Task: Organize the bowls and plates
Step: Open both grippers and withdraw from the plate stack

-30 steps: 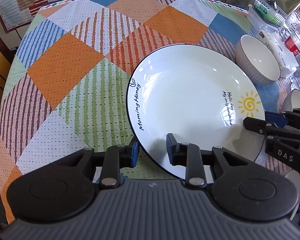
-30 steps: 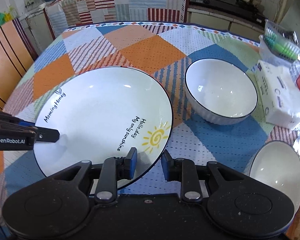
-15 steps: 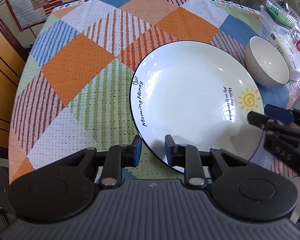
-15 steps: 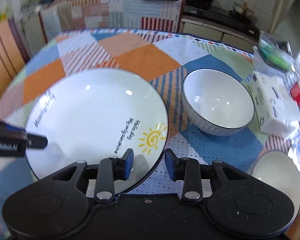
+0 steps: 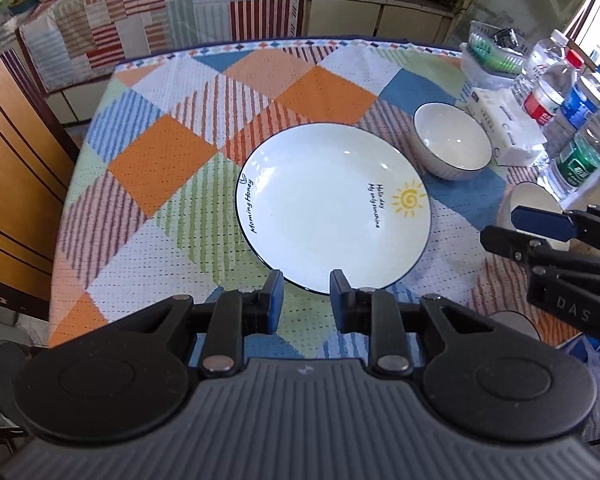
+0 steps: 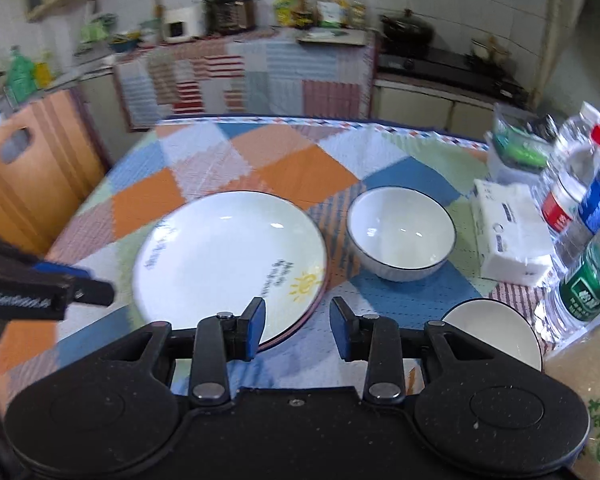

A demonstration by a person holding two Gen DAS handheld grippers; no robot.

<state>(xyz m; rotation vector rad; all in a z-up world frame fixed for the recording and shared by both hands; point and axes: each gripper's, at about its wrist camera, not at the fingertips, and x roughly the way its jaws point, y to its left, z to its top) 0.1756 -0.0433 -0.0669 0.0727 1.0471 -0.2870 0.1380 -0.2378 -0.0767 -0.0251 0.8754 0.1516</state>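
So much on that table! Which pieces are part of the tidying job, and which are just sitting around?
Part of the job:
plate
far bowl
near bowl

Just lying about:
tissue pack
water bottles
clear basket

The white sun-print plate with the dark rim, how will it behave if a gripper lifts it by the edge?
The white sun-print plate looks glazed and shiny, so probably slippery between pads. It looks like rigid ceramic: likely no flex, breakable if dropped. It is wide and shallow, so an edge grip may let it droop.
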